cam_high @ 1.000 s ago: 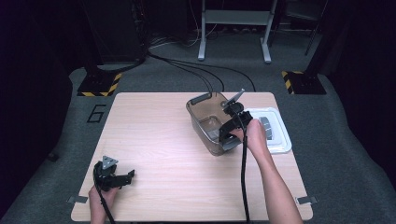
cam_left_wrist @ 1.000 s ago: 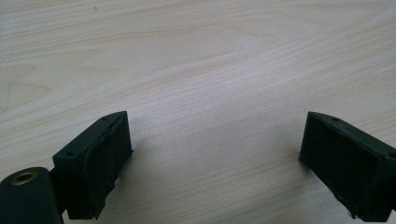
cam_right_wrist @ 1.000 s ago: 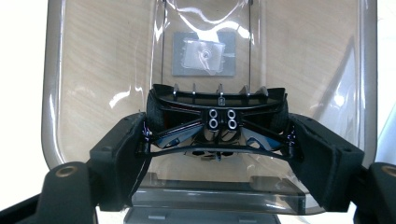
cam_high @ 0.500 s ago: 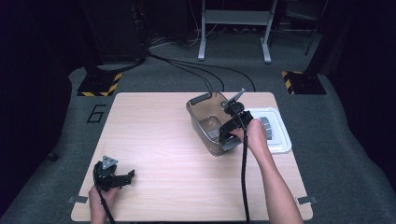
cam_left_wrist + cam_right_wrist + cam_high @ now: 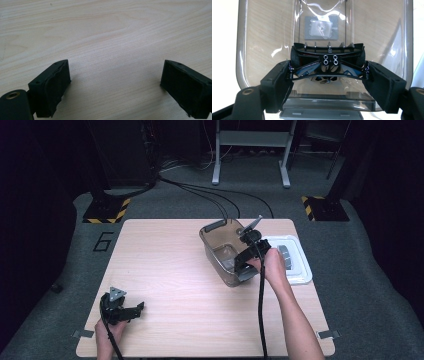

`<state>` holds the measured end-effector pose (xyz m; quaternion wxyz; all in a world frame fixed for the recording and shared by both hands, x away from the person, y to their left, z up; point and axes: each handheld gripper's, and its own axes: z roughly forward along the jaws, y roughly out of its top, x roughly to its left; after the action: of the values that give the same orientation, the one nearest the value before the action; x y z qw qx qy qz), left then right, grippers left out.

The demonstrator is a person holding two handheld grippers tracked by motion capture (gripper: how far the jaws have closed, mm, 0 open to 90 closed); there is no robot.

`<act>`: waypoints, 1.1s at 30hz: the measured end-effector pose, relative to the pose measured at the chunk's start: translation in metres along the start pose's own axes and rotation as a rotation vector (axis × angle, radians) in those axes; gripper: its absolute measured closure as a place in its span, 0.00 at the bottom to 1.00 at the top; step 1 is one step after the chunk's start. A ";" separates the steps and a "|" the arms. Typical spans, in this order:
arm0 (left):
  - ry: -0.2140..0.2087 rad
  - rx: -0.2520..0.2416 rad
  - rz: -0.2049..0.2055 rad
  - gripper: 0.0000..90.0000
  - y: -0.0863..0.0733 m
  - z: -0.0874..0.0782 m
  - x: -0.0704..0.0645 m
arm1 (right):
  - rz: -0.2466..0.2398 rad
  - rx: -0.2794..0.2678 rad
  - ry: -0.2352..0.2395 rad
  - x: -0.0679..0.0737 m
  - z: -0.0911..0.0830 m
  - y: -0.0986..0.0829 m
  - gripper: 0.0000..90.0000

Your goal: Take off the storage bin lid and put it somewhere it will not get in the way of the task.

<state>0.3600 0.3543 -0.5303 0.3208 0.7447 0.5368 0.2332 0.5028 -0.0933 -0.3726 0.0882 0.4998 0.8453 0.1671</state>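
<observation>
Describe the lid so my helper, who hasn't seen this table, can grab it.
Start at the wooden table and find the smoky clear bin on its right half. The lid lies flat just right of it, the only pale, shallow piece there.

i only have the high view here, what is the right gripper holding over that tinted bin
Observer: In the right gripper view, the right gripper clamps a black toy car by its rear, jaws on both sides.
Operator: is it inside the bin yet
Observer: It hangs above the clear brown container, whose floor shows a grey square label beyond the car.
Operator: and the left one
Observer: The left gripper has jaws spread wide over bare wooden table, nothing between them.
</observation>
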 end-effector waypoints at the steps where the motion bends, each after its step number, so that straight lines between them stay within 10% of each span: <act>1: 0.000 0.000 0.000 0.10 0.000 0.000 0.000 | 0.000 0.001 -0.003 0.000 0.000 0.000 0.26; 33: -0.001 0.000 -0.001 0.10 0.000 0.000 0.000 | -0.011 -0.118 0.037 -0.012 -0.035 -0.023 0.03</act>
<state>0.3601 0.3543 -0.5304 0.3212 0.7444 0.5370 0.2330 0.4788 -0.1213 -0.3494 0.1030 0.4860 0.8381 0.2254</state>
